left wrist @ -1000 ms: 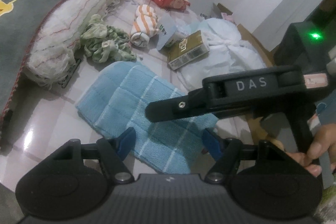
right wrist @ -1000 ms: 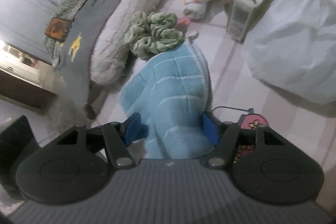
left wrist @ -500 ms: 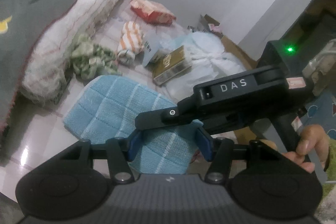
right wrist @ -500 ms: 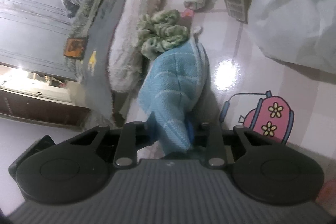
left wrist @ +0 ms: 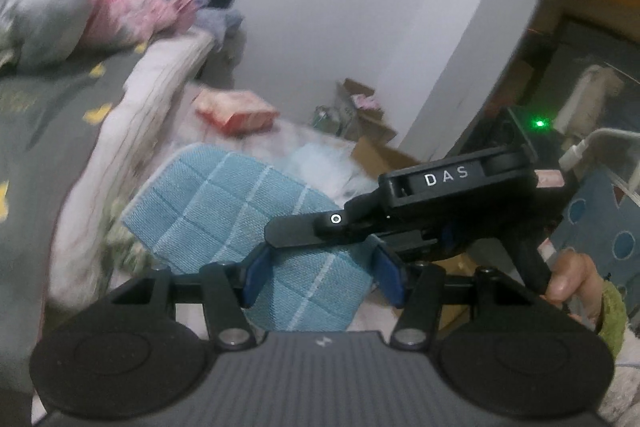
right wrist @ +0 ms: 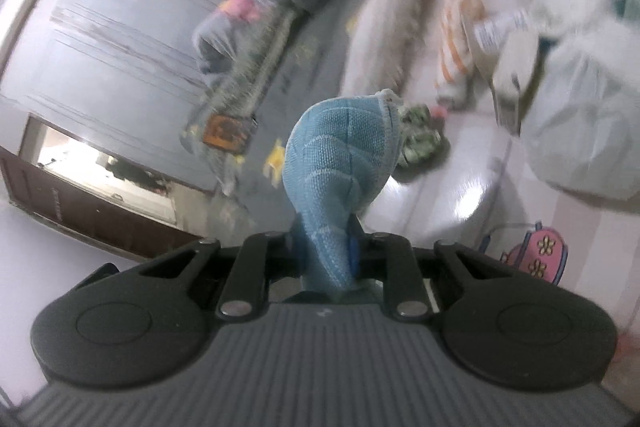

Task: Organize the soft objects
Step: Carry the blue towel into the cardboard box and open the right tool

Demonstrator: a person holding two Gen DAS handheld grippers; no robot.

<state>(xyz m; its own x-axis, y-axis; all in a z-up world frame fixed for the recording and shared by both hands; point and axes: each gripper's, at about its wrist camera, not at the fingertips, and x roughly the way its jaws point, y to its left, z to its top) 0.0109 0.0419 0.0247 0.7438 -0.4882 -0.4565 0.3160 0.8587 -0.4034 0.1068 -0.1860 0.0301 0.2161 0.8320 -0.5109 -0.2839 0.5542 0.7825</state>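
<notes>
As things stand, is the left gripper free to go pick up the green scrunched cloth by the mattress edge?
Probably not: the left gripper already holds the blue cloth, shared with the right gripper, and that cloth hangs in front of the green scrunched cloth.

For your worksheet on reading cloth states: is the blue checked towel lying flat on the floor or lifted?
Lifted. The blue checked towel hangs bunched from the shut right gripper, off the floor.
</notes>
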